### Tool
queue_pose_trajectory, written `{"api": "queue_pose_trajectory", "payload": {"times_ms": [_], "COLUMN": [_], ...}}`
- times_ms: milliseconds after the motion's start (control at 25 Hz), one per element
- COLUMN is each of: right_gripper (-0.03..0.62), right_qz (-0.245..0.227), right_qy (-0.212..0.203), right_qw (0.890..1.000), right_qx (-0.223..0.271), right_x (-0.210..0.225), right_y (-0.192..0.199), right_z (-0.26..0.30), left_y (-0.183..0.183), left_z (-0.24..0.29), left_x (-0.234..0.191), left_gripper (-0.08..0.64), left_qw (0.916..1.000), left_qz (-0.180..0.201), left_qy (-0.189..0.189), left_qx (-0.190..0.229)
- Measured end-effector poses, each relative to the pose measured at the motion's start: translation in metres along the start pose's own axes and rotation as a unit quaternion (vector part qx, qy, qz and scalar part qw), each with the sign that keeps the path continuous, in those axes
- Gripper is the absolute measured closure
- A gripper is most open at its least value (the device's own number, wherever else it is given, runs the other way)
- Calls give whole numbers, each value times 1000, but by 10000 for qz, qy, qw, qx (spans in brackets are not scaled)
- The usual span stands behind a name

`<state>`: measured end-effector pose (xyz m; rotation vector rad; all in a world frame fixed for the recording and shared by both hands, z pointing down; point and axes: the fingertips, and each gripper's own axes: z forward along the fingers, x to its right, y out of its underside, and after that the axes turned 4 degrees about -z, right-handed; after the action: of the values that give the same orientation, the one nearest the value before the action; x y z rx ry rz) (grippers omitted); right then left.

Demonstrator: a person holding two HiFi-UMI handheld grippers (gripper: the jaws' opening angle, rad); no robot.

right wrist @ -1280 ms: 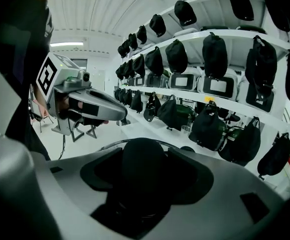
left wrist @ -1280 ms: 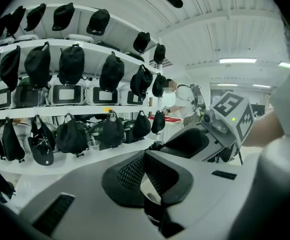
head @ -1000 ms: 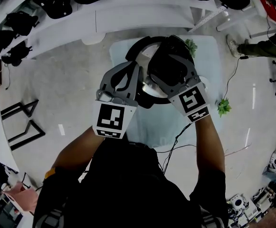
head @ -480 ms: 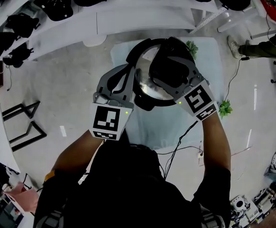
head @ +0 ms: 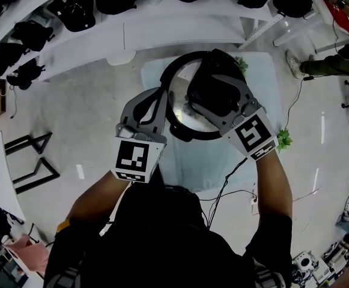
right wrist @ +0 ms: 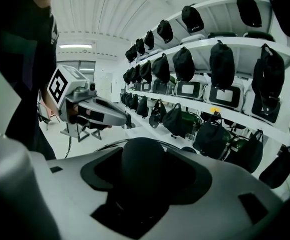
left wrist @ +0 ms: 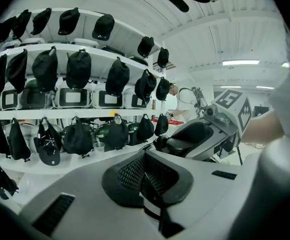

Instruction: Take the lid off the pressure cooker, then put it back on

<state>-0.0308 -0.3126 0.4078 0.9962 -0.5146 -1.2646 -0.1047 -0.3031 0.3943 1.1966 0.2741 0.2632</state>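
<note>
The pressure cooker lid, silver with a black rim, hangs level above the pale blue table; the pot beneath is hidden by it. My right gripper sits over the lid's middle, shut on the round black knob, which fills the gap between its jaws. My left gripper is at the lid's left edge, its meshed pads closed on a narrow black part of the lid. A short black handle sticks out at the lid's near side. Each gripper shows in the other's view: right gripper, left gripper.
White curved shelves behind the table carry several black bags and appliances. Small green plants stand at the table's right and far edges. A black cable trails from the table to the floor. A black metal stand stands at the left.
The lid has come up toward the camera with both grippers and looks larger; both grippers have moved slightly away from my body with it.
</note>
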Motion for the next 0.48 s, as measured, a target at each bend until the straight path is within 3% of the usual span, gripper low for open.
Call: {"api": "queue_pose_trajectory", "payload": {"times_ms": [240,480], "right_gripper": [301,301], "right_qz": [-9,340], "right_qy": [303,774], "right_qw": [9994,9963], "right_qx": [142,147], "right_x": [-10,-28], "right_y": [-19,-14], "right_z": [-33,-80], "left_y": [-12,-19], "left_z": [-18,-42], "left_x": [14,49], "left_gripper": [554,555], "left_qw": [9998,9988], "left_qz": [39,167], "left_qy": [90,330], "left_qx": [175,318]}}
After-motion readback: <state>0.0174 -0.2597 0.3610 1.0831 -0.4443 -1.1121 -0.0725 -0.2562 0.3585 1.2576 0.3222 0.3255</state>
